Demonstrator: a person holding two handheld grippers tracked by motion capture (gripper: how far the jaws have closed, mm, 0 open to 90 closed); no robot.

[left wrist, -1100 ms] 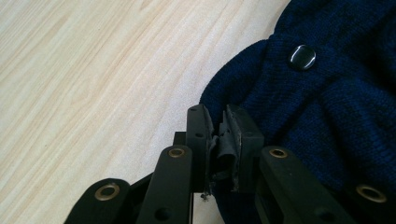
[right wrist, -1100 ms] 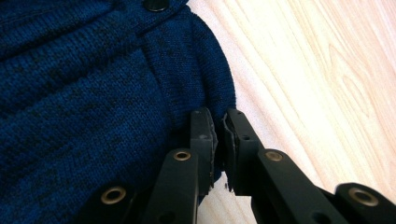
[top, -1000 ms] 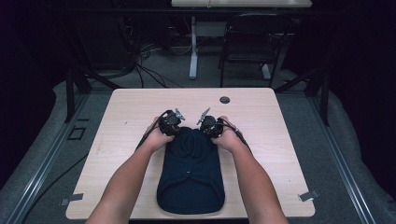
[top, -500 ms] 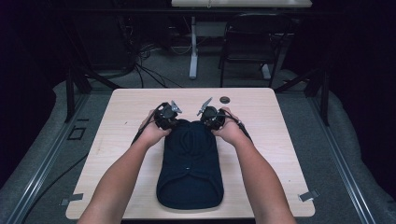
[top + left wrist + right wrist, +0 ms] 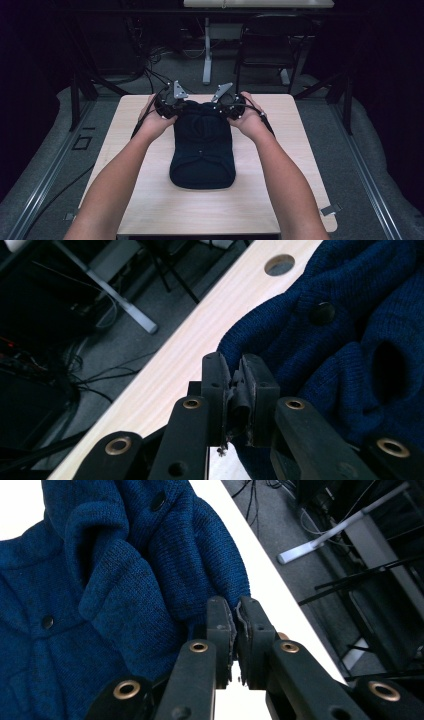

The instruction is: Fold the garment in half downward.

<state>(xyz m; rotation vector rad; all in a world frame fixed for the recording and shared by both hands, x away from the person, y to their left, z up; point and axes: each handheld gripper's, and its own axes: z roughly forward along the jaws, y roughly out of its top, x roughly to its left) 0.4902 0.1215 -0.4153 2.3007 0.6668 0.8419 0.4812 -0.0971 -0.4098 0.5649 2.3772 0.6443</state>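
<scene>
Dark blue knitted cardigan [image 5: 202,150] lying along the middle of the surface [image 5: 150,200], its far end raised near the far edge. Left tool [image 5: 236,385] and right tool [image 5: 235,625] each clenched on that end's corners.

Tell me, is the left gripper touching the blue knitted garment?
Touching. The left gripper view shows the left gripper with jaws shut on a pinched fold of the blue knitted garment.
</scene>
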